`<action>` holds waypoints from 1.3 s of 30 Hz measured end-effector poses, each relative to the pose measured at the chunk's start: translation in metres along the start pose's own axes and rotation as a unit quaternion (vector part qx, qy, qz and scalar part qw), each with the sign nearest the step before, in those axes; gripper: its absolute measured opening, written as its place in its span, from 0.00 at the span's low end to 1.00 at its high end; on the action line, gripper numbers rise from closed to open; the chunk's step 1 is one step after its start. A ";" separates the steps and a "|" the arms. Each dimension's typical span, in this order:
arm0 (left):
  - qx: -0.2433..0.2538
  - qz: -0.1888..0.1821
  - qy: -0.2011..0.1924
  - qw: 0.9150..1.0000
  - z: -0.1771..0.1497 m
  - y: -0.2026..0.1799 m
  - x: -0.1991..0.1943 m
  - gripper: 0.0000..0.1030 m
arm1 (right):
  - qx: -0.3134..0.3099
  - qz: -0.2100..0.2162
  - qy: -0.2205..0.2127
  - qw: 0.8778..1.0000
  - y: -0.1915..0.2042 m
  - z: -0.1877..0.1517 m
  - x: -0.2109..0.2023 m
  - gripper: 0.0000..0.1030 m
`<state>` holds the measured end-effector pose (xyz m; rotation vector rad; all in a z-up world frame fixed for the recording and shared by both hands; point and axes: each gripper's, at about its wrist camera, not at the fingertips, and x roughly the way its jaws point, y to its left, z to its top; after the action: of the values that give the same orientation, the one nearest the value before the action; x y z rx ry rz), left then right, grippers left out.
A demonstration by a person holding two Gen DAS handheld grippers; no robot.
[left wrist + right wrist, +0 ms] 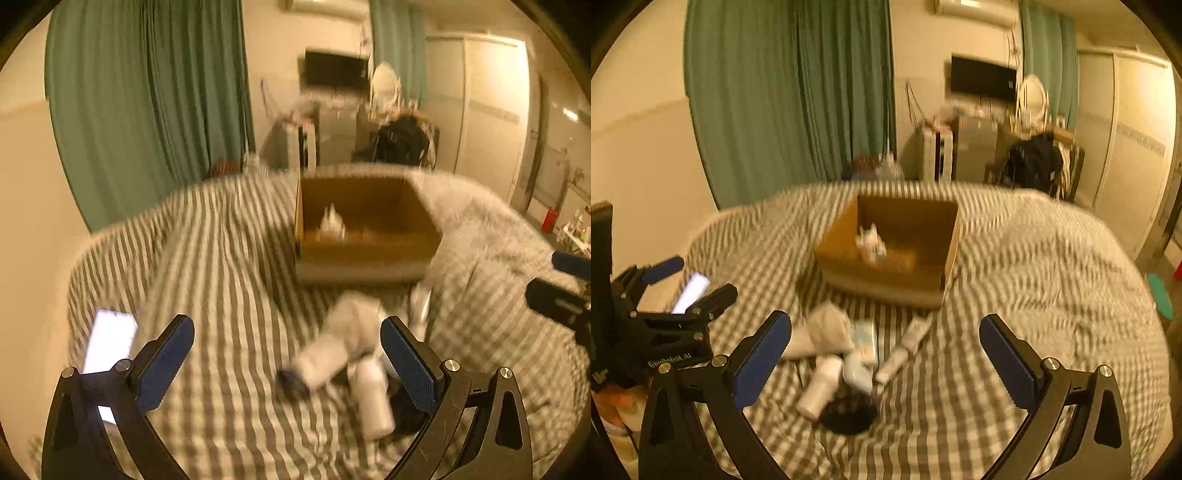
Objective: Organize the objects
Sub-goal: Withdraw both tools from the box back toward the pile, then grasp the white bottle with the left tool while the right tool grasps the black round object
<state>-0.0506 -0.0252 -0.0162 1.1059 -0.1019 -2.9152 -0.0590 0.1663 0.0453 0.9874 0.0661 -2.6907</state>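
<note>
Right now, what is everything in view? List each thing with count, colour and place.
Open cardboard box: one, brown, mid-bed.
White item in the box: one, blurred.
White cylindrical bottle: one, lying before the box.
White squeeze tube: one, right of the bottle.
Pale cloth bundle: one, left of the tube.
Dark round object: one, beside the bottle.
Lit phone: one, bed's left edge.
Striped bedcover: grey-white.
Green curtains: behind the bed.
Left gripper: open.
Right gripper: open.

Only readable text from my end: "GenRobot.AI" in white on black body of left gripper (pixel 689 282), seen via right wrist cam. Second white mark lower on same body, too blurred for me. Tubes, bottles unreadable.
</note>
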 end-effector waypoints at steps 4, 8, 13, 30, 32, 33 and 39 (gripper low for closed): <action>0.003 0.006 0.052 0.999 -0.034 0.002 0.031 1.00 | -0.018 0.040 0.055 0.998 0.004 -0.029 0.036 0.99; 0.006 -0.003 0.072 0.997 -0.054 0.006 0.040 1.00 | -0.060 0.087 0.117 0.987 0.023 -0.059 0.071 0.99; 0.037 -0.019 0.098 0.994 -0.064 0.008 0.046 1.00 | -0.120 0.083 0.172 0.974 0.037 -0.081 0.105 0.98; 0.033 -0.030 0.131 0.990 -0.057 -0.005 0.062 1.00 | -0.171 0.070 0.194 0.963 0.044 -0.104 0.124 0.74; 0.029 -0.039 0.136 0.990 -0.055 -0.009 0.064 1.00 | -0.169 0.061 0.161 0.970 0.038 -0.093 0.105 0.74; 0.026 -0.050 0.140 0.988 -0.055 -0.014 0.065 1.00 | -0.170 0.051 0.138 0.974 0.032 -0.085 0.091 0.74; 0.019 -0.073 0.161 0.984 -0.057 -0.047 0.086 0.95 | -0.131 0.019 0.082 0.988 -0.001 -0.056 0.057 0.74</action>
<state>-0.0772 0.0146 -0.1193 1.6384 -0.0739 -2.8158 -0.0655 0.1617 -0.0342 1.1100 0.4183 -2.4792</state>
